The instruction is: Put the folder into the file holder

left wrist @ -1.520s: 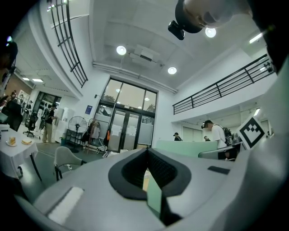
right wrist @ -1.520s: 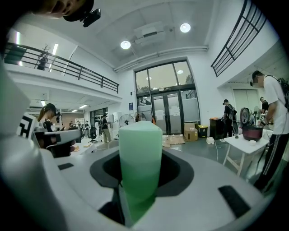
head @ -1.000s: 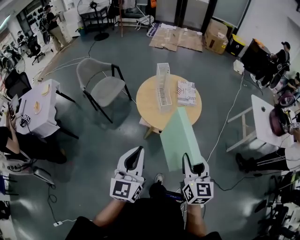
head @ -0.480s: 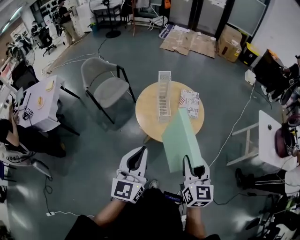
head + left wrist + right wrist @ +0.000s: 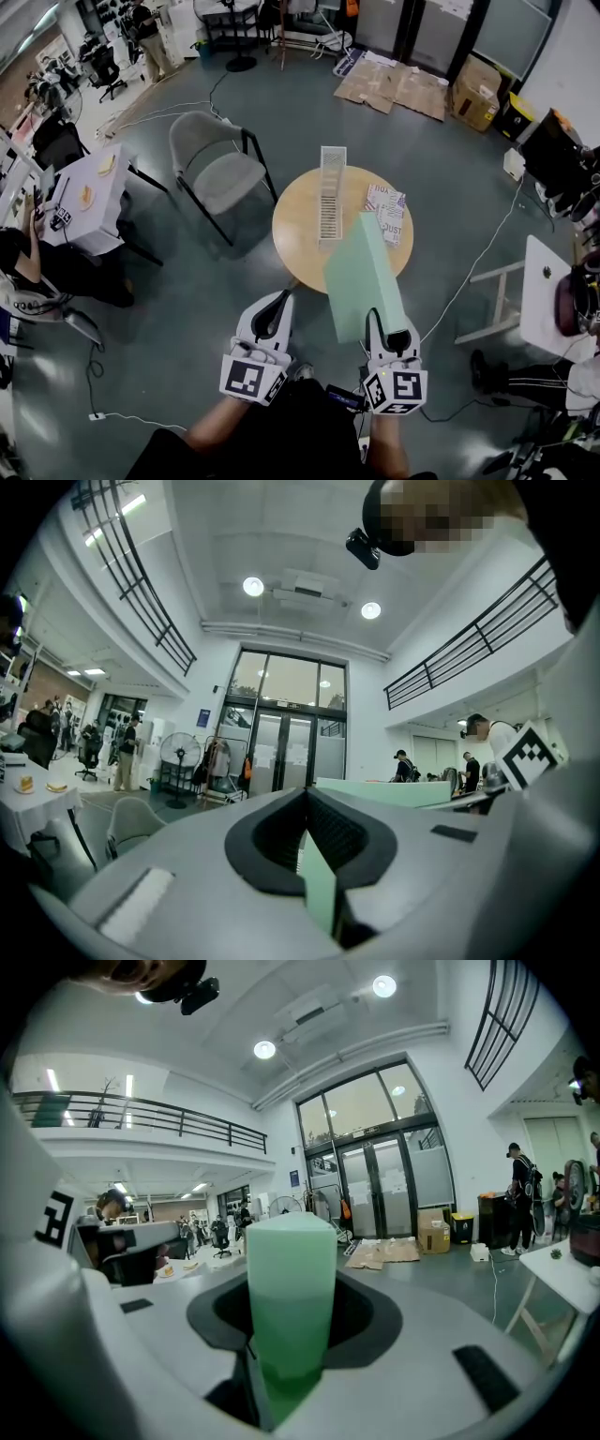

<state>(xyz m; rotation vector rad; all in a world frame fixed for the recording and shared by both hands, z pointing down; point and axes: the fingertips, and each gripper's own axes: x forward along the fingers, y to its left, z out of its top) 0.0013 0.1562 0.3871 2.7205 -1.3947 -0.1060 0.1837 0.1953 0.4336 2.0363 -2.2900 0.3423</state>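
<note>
Right gripper [image 5: 389, 328] is clamped on the near end of the green folder [image 5: 361, 272]. Left gripper [image 5: 270, 314] has its jaws together and holds nothing. The folder looks stiff, light and long, so grip firmly. It hangs in the air, pointing at the table [image 5: 295, 220], short of the file holder [image 5: 331, 183].

A grey-green polished floor [image 5: 187, 309] fills the room. A round wooden table [image 5: 295, 225] stands near centre, with a grey chair [image 5: 216, 173] at its ten o'clock. One white desk [image 5: 89, 197] sits at nine o'clock and a white side table [image 5: 544, 305] at four. Flattened cardboard [image 5: 394, 89] and a box [image 5: 476, 92] lie at one o'clock. Tall glass doors [image 5: 291, 733], a standing fan [image 5: 178, 757], round ceiling lights [image 5: 253, 586] and black balcony railings [image 5: 469, 639] rise beyond.
</note>
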